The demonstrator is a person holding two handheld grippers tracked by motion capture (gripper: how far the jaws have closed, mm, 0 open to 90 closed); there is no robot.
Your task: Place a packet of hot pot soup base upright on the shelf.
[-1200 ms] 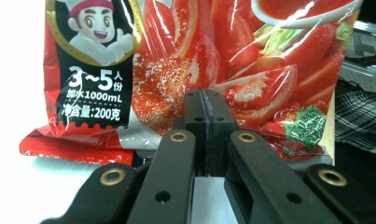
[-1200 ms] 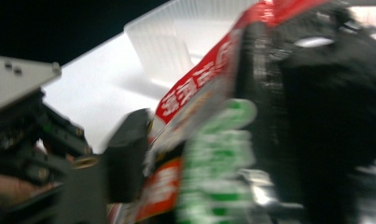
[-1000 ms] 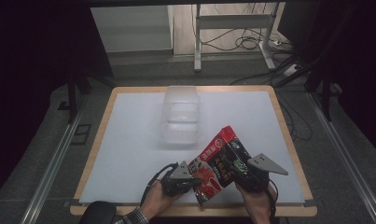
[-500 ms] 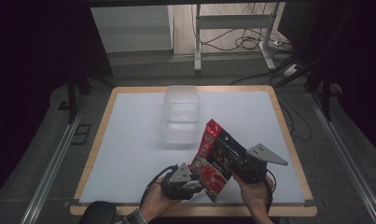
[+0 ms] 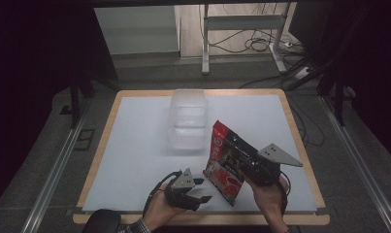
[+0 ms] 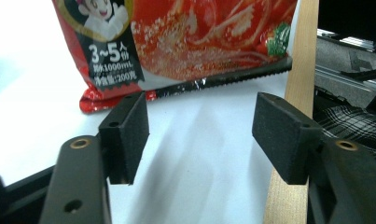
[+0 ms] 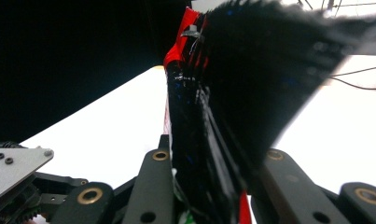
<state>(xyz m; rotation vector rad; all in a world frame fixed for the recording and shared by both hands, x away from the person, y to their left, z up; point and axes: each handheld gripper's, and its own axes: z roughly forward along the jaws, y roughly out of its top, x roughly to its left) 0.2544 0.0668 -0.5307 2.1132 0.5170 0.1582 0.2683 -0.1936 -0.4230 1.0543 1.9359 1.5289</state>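
Two jaws of the right gripper point(image 5: 249, 167) are pinched on a red soup-base pouch point(image 5: 227, 162), holding it tilted above the near right part of the white table point(image 5: 135, 145); in the right gripper view the pouch point(image 7: 209, 121) rises edge-on between them. The left gripper point(image 5: 195, 194) rests just beside the pouch's lower corner, jaws spread and holding nothing, the toothed bottom seal point(image 6: 232, 81) hanging just ahead of its pads point(image 6: 129, 128).

I judge the pouch soft and pliant, its glossy film likely slippery and its filling free to shift, so it will sag from a one-sided grip. The flat sealed margins look like the firmest hold: stiffer, thin enough to clamp, and away from the bulging middle.

Much is unclear. The pouch's upper part blurs in the right gripper view, so the exact grip point is hard to place. A clear plastic container point(image 5: 187, 121) stands behind, near the table's middle; whether anything lies inside I cannot tell.
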